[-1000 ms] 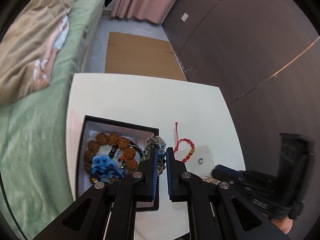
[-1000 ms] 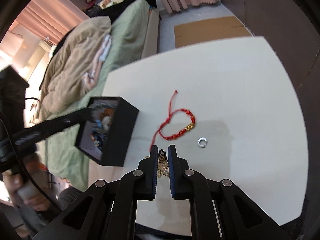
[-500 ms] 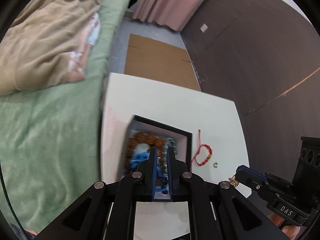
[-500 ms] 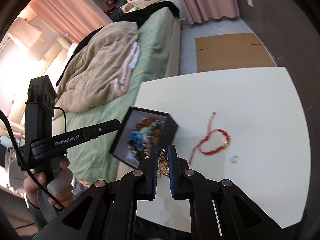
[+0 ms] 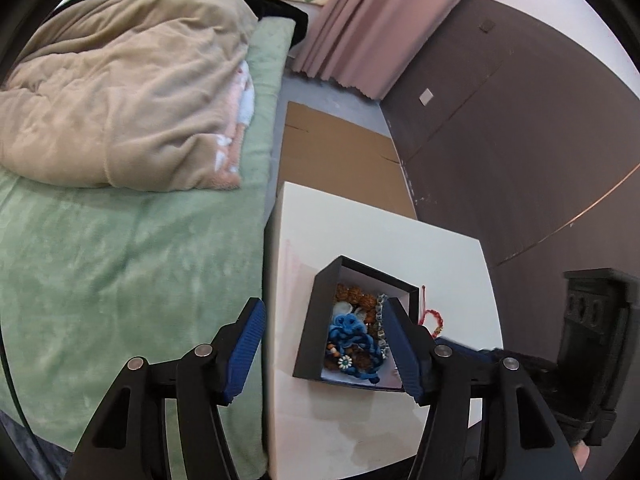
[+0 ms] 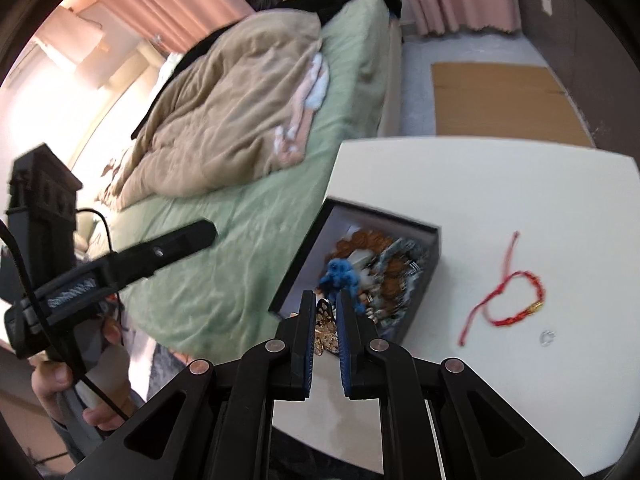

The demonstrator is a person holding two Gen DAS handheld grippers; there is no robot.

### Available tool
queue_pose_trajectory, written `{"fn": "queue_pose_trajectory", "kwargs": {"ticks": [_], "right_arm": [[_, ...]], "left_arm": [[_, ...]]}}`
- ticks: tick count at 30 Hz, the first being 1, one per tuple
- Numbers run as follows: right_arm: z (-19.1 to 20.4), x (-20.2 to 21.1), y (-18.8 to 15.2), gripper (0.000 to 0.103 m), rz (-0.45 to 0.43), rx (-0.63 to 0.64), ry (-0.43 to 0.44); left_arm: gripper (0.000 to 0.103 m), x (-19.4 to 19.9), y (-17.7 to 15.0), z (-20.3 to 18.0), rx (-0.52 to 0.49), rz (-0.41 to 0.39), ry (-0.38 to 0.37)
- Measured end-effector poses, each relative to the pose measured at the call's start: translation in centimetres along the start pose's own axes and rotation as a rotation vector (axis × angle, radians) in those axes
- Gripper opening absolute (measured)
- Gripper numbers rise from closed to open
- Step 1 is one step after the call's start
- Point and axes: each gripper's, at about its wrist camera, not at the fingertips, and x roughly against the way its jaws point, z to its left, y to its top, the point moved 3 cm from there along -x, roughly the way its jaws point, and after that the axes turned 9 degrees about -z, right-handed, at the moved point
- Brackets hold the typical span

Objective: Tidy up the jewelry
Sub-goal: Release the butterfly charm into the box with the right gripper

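Note:
A black box (image 5: 314,320) (image 6: 422,292) with a white inside sits on the white table (image 5: 360,232) (image 6: 480,184). It holds brown beads, a blue yarn figure (image 5: 350,330) (image 6: 338,276) and other pieces. My left gripper (image 5: 323,306) hovers above the box's left side; its jaws are opening wide and grip nothing. My right gripper (image 6: 325,298) is shut on a gold filigree piece (image 6: 325,330), just over the box's near corner. A red string bracelet (image 6: 516,300) (image 5: 434,318) and a small silver ring (image 6: 547,337) lie on the table to the right of the box.
A bed with a green cover (image 5: 120,260) and a beige blanket (image 5: 120,92) runs along the table's left edge. Flat cardboard (image 5: 336,156) lies on the floor beyond the table. A dark wall (image 5: 520,140) stands to the right. A hand (image 6: 60,388) holds the left gripper's handle.
My left gripper's jaws went from shut to wide apart. Both grippers drew back and up, so the table looks smaller. The right gripper carried the gold piece from beside the bracelet to the box's near corner.

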Motion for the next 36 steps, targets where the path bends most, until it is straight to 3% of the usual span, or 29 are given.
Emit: {"fn": "queue_pose_trajectory", "kwargs": {"ticks": [1, 2, 4, 5, 17, 29, 36], "right_arm": [[-0.1, -0.5, -0.2, 0.024, 0.027, -0.005, -0.019], [-0.4, -0.6, -0.3, 0.044, 0.037, -0.011, -0.032], [-1.2, 0.2, -0.3, 0.058, 0.003, -0.039, -0.041], [-1.5, 0.6, -0.3, 0.060, -0.014, -0.047, -0.045], [-9.0, 6.8, -1.3, 0.061, -0.090, -0.160, -0.181], [-15.4, 10.2, -3.2, 0.061, -0.129, -0.270, -0.238], [-18.7, 11.9, -4.4, 0.061, -0.147, -0.326, -0.276]], "left_arm": [[0.062, 0.1, 0.1, 0.0, 0.000, -0.004, -0.009], [0.064, 0.1, 0.0, -0.2, -0.004, -0.006, -0.022], [0.071, 0.2, -0.2, -0.8, -0.026, -0.009, -0.038], [0.074, 0.2, -0.3, -1.0, -0.035, -0.011, -0.042], [0.075, -2.7, -2.3, -7.1, -0.123, 0.063, -0.099], [0.075, -5.9, -4.3, -13.9, -0.250, 0.142, -0.131], [0.063, -8.6, -5.9, -16.9, -0.323, 0.203, -0.123]]}}
